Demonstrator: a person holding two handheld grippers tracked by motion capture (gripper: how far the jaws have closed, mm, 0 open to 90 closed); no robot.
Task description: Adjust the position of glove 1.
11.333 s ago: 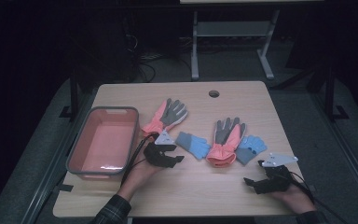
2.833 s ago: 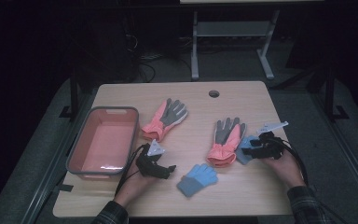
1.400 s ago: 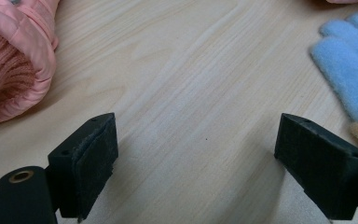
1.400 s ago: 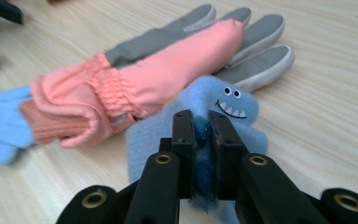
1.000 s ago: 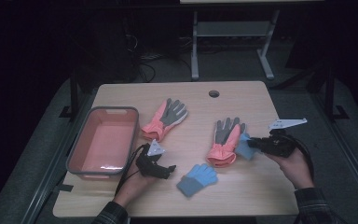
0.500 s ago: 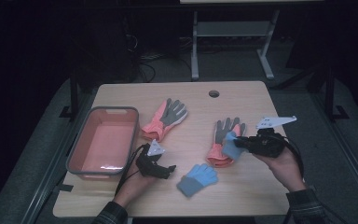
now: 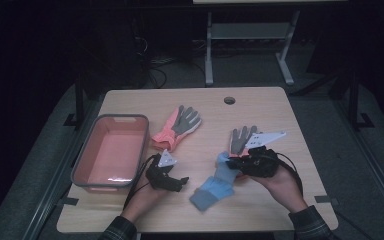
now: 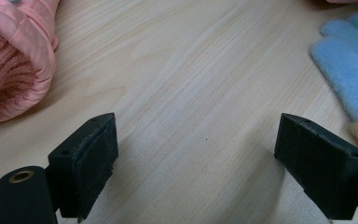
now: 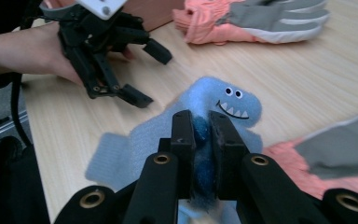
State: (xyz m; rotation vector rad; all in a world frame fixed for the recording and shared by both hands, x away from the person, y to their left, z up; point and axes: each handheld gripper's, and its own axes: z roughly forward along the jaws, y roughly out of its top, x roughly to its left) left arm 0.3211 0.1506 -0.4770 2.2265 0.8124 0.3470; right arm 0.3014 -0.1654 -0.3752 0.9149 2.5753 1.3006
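On the counter [image 7: 290, 107], with the pink bin [image 7: 111, 150] as landmark: just right of it the left tongs [image 7: 180, 181] rest, jaws spread wide on bare wood. Farther right lies a blue sock [image 7: 209, 194]. Farthest from the bin, the right tongs [image 7: 229, 162] pinch a second blue sock with a shark face [image 9: 233, 103], beside a pink-and-grey glove [image 7: 242, 138].

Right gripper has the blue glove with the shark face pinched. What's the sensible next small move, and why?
Probably carry it the rest of the way onto the other blue glove and let go. The right gripper is shut on the shark-face blue glove, which already overlaps its mate, while the left gripper rests open on the table.
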